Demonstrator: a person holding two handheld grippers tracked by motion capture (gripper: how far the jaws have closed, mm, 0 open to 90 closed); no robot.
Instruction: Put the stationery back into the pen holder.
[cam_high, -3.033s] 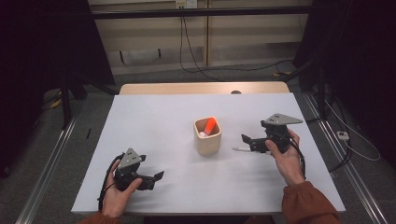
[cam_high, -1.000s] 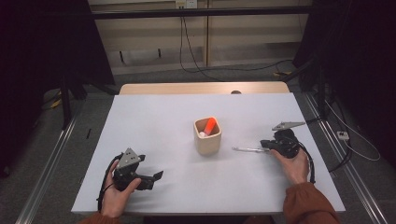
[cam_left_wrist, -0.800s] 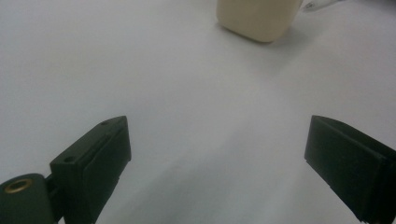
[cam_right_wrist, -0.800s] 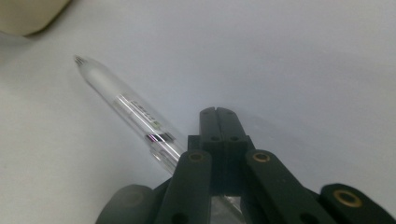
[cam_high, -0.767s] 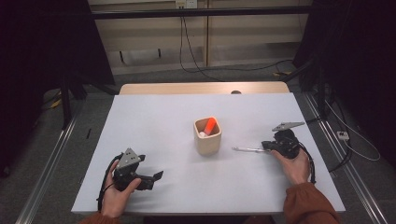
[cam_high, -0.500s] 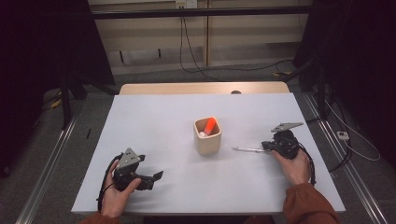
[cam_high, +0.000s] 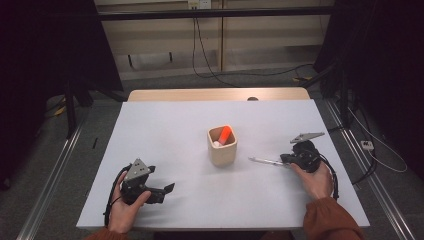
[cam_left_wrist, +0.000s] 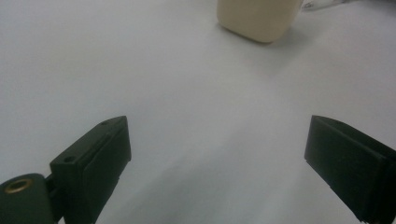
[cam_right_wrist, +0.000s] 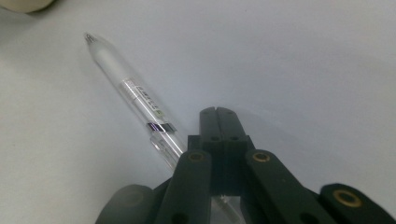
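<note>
Nearest the person, the left hand rests on the front left part of the white desk and holds the left hand-held gripper, whose jaws stand wide apart with nothing between them; in the left gripper view bare desk surface shows in the gap, and the lower part of the beige cup sits farther ahead. At the front right, an orange sleeve leads to the right hand, which holds the right hand-held gripper low over the desk, pointing left toward the cup. Its jaws are pressed together in the right gripper view, and a clear plastic pen runs beside and under them, its tip pointing away toward the cup; whether the jaws pinch the pen's rear end cannot be told. From the high view the pen lies between the right hand-held gripper and the cup, not touching the cup. The cup stands upright near the middle of the desk and holds an orange marker leaning against its far right wall, with a small white object beside it. Beyond the desk's far edge, black cables cross the grey floor.
</note>
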